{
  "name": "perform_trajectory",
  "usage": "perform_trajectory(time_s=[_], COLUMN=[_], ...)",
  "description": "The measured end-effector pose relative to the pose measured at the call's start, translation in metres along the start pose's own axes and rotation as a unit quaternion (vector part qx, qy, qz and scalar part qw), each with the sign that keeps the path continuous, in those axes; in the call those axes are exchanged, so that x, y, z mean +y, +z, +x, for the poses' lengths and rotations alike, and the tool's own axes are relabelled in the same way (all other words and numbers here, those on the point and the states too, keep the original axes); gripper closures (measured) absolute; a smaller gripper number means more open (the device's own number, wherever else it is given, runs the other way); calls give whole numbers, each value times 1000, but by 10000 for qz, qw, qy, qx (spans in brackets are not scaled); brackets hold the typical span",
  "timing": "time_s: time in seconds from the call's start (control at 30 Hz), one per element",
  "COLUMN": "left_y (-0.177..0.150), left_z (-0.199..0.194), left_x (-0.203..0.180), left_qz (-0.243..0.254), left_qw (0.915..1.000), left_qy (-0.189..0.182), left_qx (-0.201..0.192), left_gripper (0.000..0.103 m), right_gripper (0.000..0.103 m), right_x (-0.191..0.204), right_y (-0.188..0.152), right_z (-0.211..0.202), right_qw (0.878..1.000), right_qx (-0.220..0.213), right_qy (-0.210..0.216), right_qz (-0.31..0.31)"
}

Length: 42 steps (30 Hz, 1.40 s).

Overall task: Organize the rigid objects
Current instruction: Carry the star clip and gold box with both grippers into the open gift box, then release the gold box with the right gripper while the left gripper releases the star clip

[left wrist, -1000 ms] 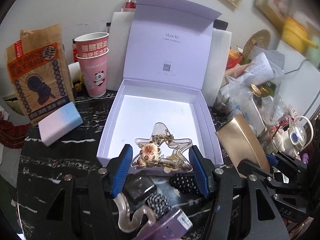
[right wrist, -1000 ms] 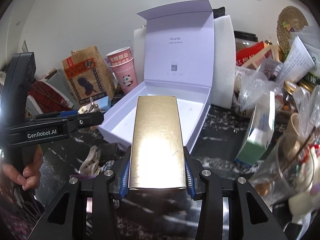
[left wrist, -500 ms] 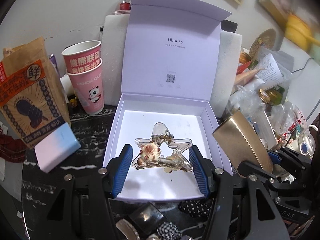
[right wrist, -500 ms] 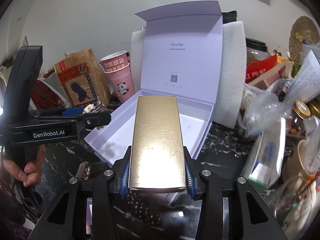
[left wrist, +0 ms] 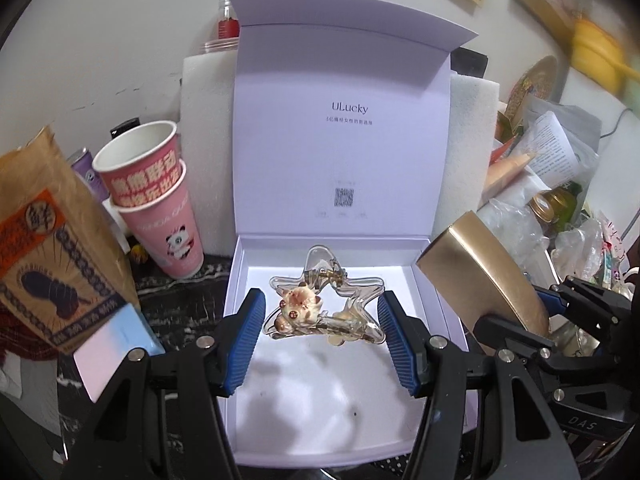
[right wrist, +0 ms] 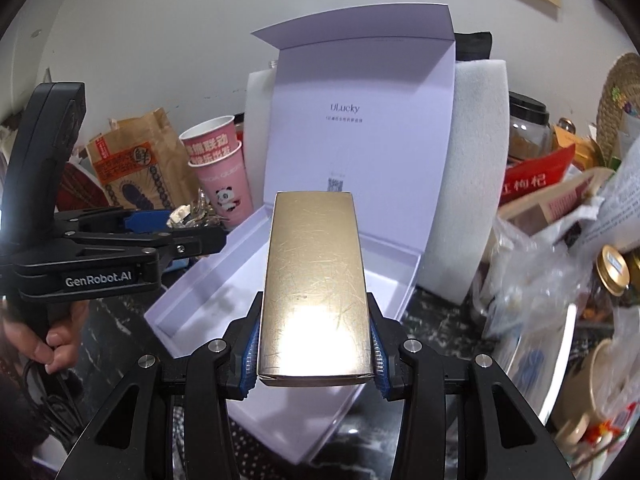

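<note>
Fingers of my left gripper [left wrist: 322, 338] grasp a clear star-shaped clip [left wrist: 324, 304] by its sides, holding it over the white floor of the open box [left wrist: 320, 404]. My right gripper [right wrist: 314, 354] is clenched on a gold tin [right wrist: 316, 284], its blue pads pressed to both long edges; the tin hangs above the box's right front corner. In the left view the tin sits just beside the box's right wall. The box lid [left wrist: 340, 140] stands upright against white foam [left wrist: 206, 128]. Two stacked pink cups [left wrist: 154, 196] and a brown bag [left wrist: 44, 248] stand on the dark worktop [left wrist: 180, 292] to the left.
</note>
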<state>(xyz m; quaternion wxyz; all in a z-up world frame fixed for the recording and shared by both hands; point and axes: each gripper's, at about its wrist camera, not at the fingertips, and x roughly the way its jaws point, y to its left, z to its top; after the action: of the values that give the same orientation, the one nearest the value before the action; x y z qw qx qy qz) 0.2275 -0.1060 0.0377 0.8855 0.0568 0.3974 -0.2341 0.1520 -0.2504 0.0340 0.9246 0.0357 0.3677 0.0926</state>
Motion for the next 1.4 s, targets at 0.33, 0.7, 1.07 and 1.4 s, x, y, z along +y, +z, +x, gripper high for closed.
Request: perform_trajectory(time_s=[0.33,0.7,1.07,1.4], left_y=[17,22,16,10], left_z=[31,71,105,112], left_x=[1,-2,-6,-11], left_qz=[219,473,738,815], left_qw=[9995,9972,9928,9925], left_qy=[87,377,667,696], left_qx=[204,441,667,595], left_gripper=[45,45,45,45], right_gripper=[59,59,59,57], right_x=[-3,-6,-10,-6], right_y=[17,25,22,17], right_z=[23,55,95,108], right_qw=[9997,9986,9964,9951], right_qx=[138,351,738,867], right_qy=[-121,-272,-315,-398], right_qz=[-186,-292,-264,-273])
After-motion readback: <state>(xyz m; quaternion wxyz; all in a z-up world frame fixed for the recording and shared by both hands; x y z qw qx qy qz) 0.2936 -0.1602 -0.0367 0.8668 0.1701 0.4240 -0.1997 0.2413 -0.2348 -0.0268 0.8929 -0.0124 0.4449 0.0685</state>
